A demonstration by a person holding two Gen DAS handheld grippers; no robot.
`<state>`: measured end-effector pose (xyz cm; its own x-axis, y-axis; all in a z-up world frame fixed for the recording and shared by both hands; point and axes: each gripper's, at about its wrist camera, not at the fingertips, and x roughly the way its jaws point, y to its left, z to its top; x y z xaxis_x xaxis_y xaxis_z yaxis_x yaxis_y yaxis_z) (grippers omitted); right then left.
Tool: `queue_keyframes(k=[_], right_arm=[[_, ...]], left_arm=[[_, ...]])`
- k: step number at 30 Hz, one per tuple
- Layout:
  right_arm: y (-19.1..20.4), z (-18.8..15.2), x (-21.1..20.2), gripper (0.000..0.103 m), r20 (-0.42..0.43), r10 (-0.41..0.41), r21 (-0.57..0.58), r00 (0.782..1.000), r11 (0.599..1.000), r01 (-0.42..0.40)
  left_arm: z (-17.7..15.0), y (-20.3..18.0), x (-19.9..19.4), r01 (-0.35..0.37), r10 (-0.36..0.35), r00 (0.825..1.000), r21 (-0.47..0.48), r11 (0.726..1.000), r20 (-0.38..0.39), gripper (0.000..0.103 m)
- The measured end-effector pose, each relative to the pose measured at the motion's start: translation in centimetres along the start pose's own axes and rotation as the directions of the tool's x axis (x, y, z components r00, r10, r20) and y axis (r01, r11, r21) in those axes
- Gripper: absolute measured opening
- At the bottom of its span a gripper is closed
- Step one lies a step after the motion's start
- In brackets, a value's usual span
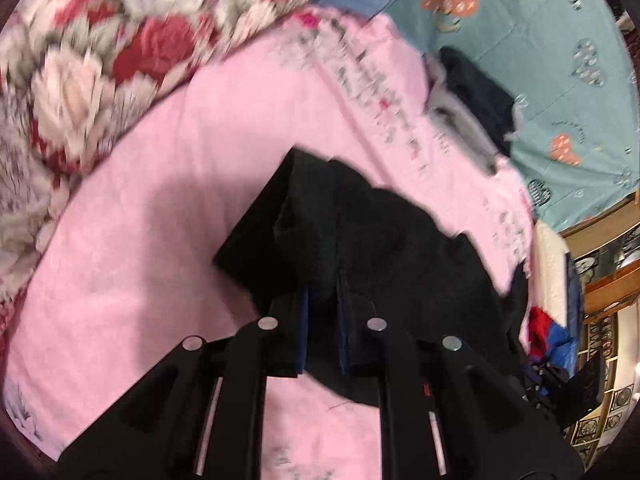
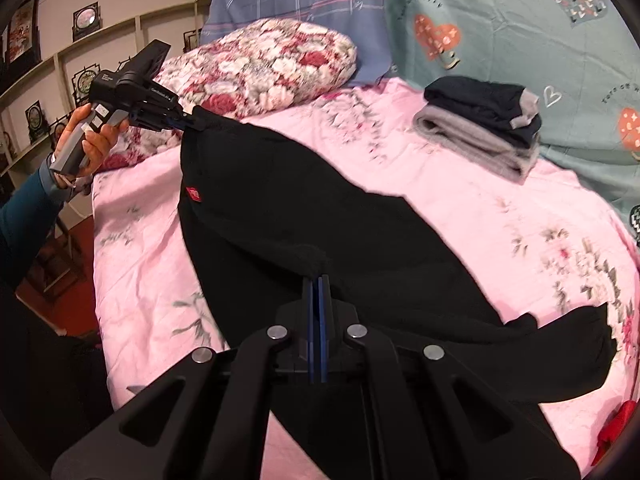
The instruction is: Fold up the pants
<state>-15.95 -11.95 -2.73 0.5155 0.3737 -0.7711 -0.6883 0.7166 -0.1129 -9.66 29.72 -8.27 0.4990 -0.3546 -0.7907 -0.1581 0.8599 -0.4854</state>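
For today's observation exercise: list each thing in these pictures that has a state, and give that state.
Black pants: unfolded, lifted at two points, the rest lying on the pink sheet.
Left tool: shut on the pants.
Right tool: shut on the pants.
Dark and grey clothes: folded, stacked.

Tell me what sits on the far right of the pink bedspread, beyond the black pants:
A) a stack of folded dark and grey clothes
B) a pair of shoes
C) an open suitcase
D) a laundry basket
A: in the right wrist view a stack of folded dark and grey clothes rests on the pink bedspread, apart from the black pants.
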Motion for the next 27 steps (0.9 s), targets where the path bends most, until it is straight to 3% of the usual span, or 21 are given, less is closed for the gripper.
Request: queue_keyframes(k=[3,6,7,8,9,10,11,12,14,15,18,20,22,23,25,27], right_arm=[[0.5,-1.5,2.7,0.003,-0.112,0.029,0.015,0.993,0.999,-0.028],[0.0,-2.4,3.7,0.010,-0.174,0.055,0.074,0.983,0.996,-0.043],[-0.6,-2.4,3.2,0.014,-0.169,0.064,0.102,0.984,0.994,-0.047],[-1.0,-2.4,2.6,0.019,-0.152,0.067,0.123,0.986,0.991,-0.048],[-2.2,-2.2,1.2,0.022,-0.119,0.063,0.159,0.991,0.986,-0.044],[-3.8,-1.8,-0.5,0.030,-0.083,0.032,0.200,0.996,0.980,-0.015],[-5.9,-1.4,-2.3,0.041,-0.052,-0.019,0.251,0.998,0.967,0.032],[-7.8,-1.2,-3.7,0.045,-0.035,-0.068,0.299,0.997,0.951,0.075],[-12.3,-1.0,-6.0,0.048,-0.031,-0.185,0.418,0.982,0.890,0.180],[-16.0,-1.2,-7.0,0.048,-0.079,-0.263,0.514,0.962,0.816,0.265],[-22.8,-2.0,-6.5,0.048,-0.204,-0.329,0.652,0.922,0.657,0.378],[-26.9,-2.4,-4.1,0.048,-0.289,-0.329,0.708,0.899,0.559,0.432],[-28.7,-2.6,-1.9,0.048,-0.359,-0.352,0.703,0.864,0.507,0.499],[-29.9,-2.5,0.0,0.048,-0.412,-0.366,0.683,0.834,0.483,0.549],[-30.9,-2.7,2.0,0.047,-0.461,-0.374,0.673,0.805,0.444,0.592],[-32.2,-3.0,3.3,0.047,-0.502,-0.416,0.652,0.758,0.393,0.648]], left_arm=[[-0.6,1.9,2.7,-0.029,0.029,0.998,-0.014,0.999,-0.055,0.019],[-0.9,2.8,2.1,0.027,-0.028,0.998,-0.024,0.999,-0.052,0.024],[-1.0,2.8,1.5,0.024,-0.024,0.999,-0.013,1.000,-0.047,0.033],[-1.2,2.6,0.3,-0.027,0.027,0.999,0.015,1.000,-0.017,0.045],[-1.4,2.4,-0.9,-0.096,0.094,0.995,0.046,0.994,0.031,0.066],[-1.5,2.0,-2.3,-0.158,0.151,0.985,0.081,0.984,0.086,0.069],[-1.6,1.8,-3.4,-0.183,0.170,0.979,0.105,0.978,0.116,0.069],[-1.5,1.7,-4.3,-0.182,0.167,0.977,0.113,0.977,0.133,0.069],[-1.3,0.7,-6.1,-0.153,0.128,0.975,0.133,0.979,0.180,0.069],[-1.2,-0.2,-6.5,-0.140,0.109,0.974,0.150,0.979,0.197,0.071],[-1.2,-4.0,-5.5,-0.051,0.005,0.981,0.235,0.971,0.192,0.079],[-1.9,-7.6,-2.6,0.014,-0.057,0.990,0.318,0.948,0.127,0.080],[-2.8,-10.0,0.6,0.066,-0.088,0.995,0.367,0.928,0.043,0.080],[-3.4,-11.2,2.8,0.078,-0.081,0.997,0.392,0.917,-0.011,0.080],[-4.5,-12.1,6.2,0.060,-0.029,0.996,0.425,0.903,-0.078,0.080],[-5.0,-12.0,8.6,0.058,0.001,0.991,0.427,0.902,-0.136,0.080]])
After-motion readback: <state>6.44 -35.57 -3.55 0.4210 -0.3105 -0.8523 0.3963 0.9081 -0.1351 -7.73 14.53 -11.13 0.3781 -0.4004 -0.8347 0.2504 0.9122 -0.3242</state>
